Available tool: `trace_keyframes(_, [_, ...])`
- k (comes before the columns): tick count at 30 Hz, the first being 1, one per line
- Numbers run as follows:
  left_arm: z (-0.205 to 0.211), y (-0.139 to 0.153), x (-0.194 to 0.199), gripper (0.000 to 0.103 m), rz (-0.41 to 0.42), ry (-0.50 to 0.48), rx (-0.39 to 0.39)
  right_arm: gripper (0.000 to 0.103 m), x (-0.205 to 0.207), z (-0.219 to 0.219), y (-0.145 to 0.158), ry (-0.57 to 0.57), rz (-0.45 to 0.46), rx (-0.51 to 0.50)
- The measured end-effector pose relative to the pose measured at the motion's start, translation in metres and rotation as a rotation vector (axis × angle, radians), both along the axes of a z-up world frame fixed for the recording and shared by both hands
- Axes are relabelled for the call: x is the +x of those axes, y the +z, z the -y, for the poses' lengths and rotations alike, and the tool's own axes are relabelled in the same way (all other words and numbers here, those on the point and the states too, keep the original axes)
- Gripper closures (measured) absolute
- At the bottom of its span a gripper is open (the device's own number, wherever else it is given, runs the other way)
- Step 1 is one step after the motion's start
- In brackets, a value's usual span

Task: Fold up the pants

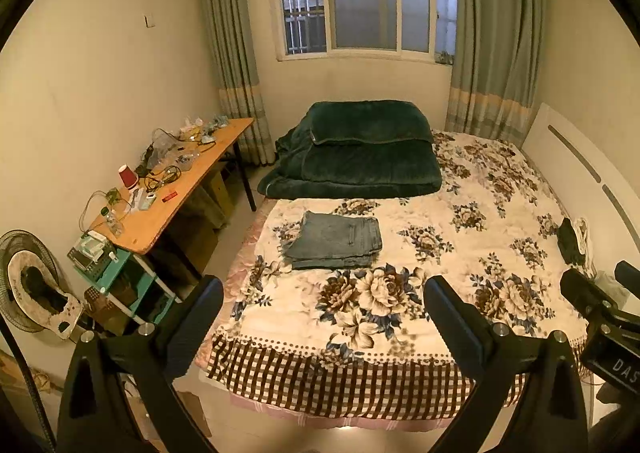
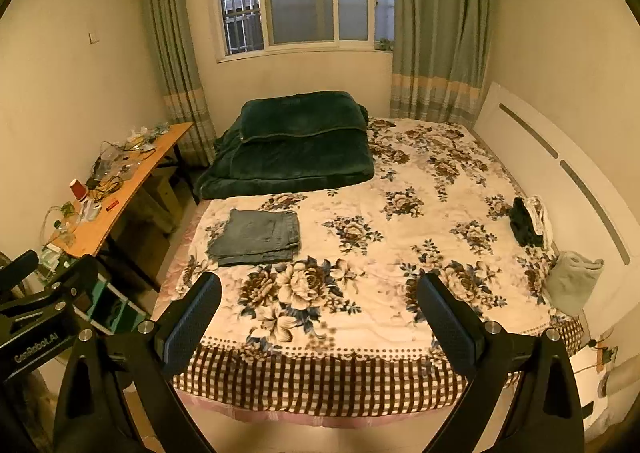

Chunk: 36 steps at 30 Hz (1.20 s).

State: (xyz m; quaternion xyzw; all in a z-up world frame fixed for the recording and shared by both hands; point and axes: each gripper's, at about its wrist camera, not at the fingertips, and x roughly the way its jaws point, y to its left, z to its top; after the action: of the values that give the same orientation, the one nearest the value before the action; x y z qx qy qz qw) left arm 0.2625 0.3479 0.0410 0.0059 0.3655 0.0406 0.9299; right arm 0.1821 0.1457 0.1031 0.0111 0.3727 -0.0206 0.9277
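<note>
The pants [image 1: 334, 240] are seen already folded into a compact stack on the bed [image 1: 400, 293], toward its left side. Both the left tongs [image 1: 323, 317] and right tongs [image 2: 319, 315] are held wide apart, empty, well short of it; folding is judged finished, with at most 1 tidying check called for.

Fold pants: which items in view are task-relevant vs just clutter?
Task-relevant:
- folded jeans on the floral bedspread
- left tool, open, empty
- right tool, open, empty

Just lying about:
- green quilt
- red cup on the wooden desk
- black garment near the headboard
- grey bundle
- fan
</note>
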Motion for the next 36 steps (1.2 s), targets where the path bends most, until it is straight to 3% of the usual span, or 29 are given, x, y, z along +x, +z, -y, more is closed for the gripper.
trace_keyframes(14, [-0.002,0.009,-0.010,0.000,0.076,0.029,0.021,0.001,0.000,0.002,0.006,0.000,0.029,0.003])
trace_keyframes(36, [0.000,0.011,-0.011,0.000,0.081,0.024,0.021,0.001,-0.001,0.004,0.017,-0.006,0.048,-0.004])
